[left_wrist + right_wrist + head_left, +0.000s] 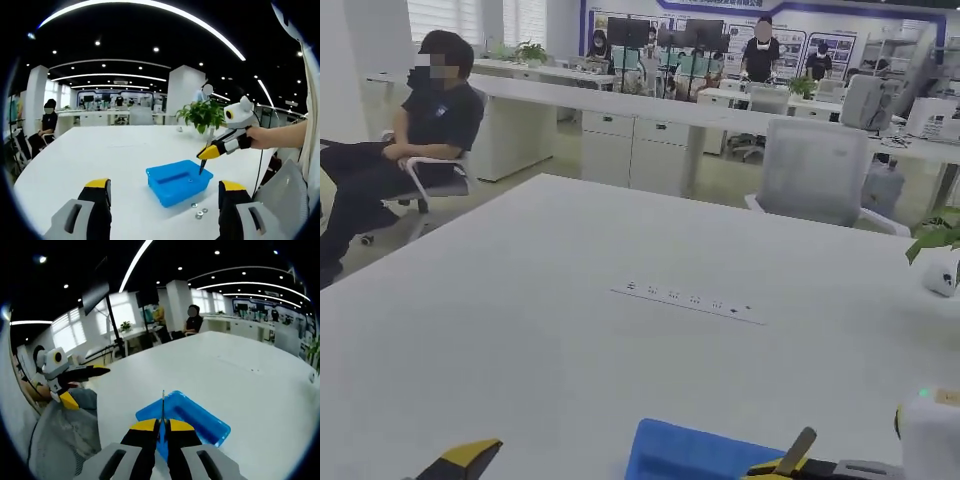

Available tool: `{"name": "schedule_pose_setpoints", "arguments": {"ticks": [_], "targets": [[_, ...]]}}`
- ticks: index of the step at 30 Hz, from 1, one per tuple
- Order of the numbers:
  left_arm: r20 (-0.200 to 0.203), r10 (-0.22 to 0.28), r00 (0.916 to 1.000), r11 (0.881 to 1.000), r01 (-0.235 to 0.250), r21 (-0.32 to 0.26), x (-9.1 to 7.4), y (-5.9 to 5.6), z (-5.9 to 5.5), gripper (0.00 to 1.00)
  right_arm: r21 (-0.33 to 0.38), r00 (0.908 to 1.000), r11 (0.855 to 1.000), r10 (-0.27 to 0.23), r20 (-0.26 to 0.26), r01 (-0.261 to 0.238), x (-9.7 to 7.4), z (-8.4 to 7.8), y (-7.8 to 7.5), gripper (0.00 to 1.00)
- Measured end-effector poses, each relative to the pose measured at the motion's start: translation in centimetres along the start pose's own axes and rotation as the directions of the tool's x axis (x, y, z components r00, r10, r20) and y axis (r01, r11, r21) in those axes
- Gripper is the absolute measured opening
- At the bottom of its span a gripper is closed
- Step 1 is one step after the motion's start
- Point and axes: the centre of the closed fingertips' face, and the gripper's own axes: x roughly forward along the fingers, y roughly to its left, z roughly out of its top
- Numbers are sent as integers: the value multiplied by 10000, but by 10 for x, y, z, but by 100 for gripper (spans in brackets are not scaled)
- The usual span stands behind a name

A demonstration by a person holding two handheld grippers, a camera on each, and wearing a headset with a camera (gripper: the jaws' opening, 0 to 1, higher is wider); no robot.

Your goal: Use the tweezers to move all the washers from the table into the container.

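My right gripper (162, 427) pinches thin metal tweezers (163, 407) over the blue plastic container (172, 187); left gripper (164, 186) wide; round washers (200, 214) on white desk (100, 155).

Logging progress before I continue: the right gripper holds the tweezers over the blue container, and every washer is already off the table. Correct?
Not every washer: the left gripper view shows a few washers lying on the table beside the blue container. The right gripper does hold the tweezers over the container.

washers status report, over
Left gripper open, empty. Right gripper shut on tweezers, tip over blue container. A few washers on table beside it. Nothing in the way.
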Motion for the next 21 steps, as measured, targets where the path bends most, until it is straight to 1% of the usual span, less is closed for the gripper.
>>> {"name": "schedule_pose_setpoints", "arguments": {"ticks": [4, 6, 9, 10, 13, 17, 21], "targets": [[-60, 8, 10000, 10000, -7, 75, 0, -1, -1, 89, 292, 9997, 9994, 197, 132, -201, -1, -3, 10, 4], [-17, -18, 10000, 10000, 18, 18, 0, -1, -1, 89, 613, 9988, 9972, 420, 231, -433, 0, -6, 16, 4], [-67, -5, 10000, 10000, 5, 4, -1, 0, -2, 88, 719, 9983, 9957, 571, 124, -579, 4, -14, 23, 4], [-49, -21, 10000, 10000, 21, 5, -1, -1, -2, 88, 771, 9980, 9950, 634, 17, -634, 6, -19, 25, 4], [-112, -3, 9999, 10000, 3, 27, -1, -1, -3, 88, 976, 9973, 9926, 732, -105, -718, 10, -29, 29, 4], [-119, -28, 9999, 10000, 29, 21, -1, -1, -3, 87, 1142, 9956, 9900, 867, -356, -822, 16, -41, 33, 4], [-146, -59, 9999, 10000, 60, 41, -1, -2, -3, 87, 1239, 9948, 9890, 879, -514, -810, 20, -48, 35, 4]]}}
